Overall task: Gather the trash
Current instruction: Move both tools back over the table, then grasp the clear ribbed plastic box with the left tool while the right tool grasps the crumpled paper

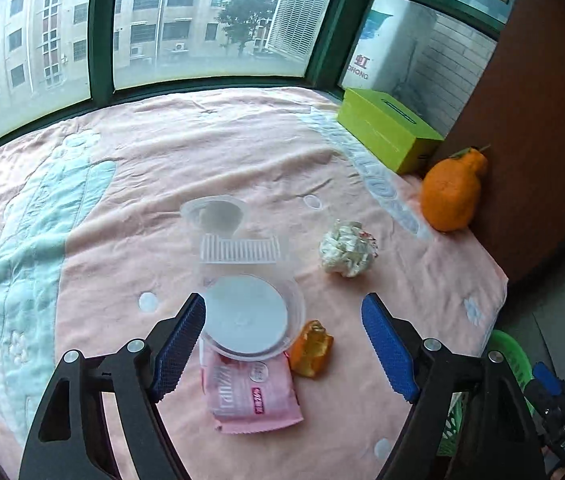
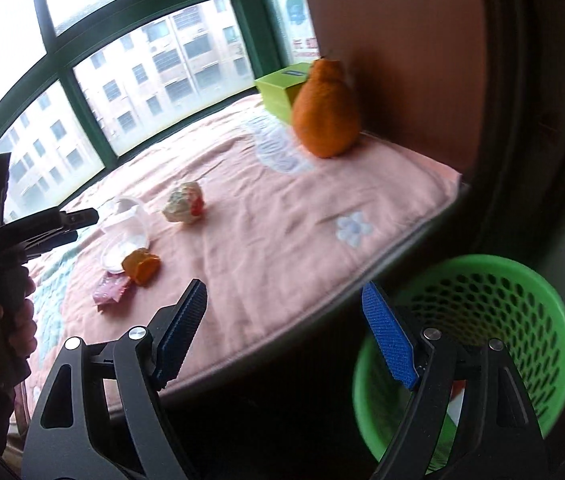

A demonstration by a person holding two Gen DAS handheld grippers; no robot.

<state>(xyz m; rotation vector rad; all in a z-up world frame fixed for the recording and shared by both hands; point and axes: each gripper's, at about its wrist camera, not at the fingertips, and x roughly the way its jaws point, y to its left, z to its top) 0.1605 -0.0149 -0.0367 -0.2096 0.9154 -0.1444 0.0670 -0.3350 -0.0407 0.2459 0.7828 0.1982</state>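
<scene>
both wrist views look steeply down, sharing the pink blanket [image 1: 242, 140]; right sits off its edge.

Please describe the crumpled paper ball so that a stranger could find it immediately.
On the pink blanket below the window, look between the clear plastic cup and the whole orange fruit. The crumpled paper ball lies there alone, touching nothing. It is the only white, wrinkled lump, with some red on one side.

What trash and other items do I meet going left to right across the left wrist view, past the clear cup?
Orange peel piece → crumpled paper ball → green box → whole orange fruit.
</scene>
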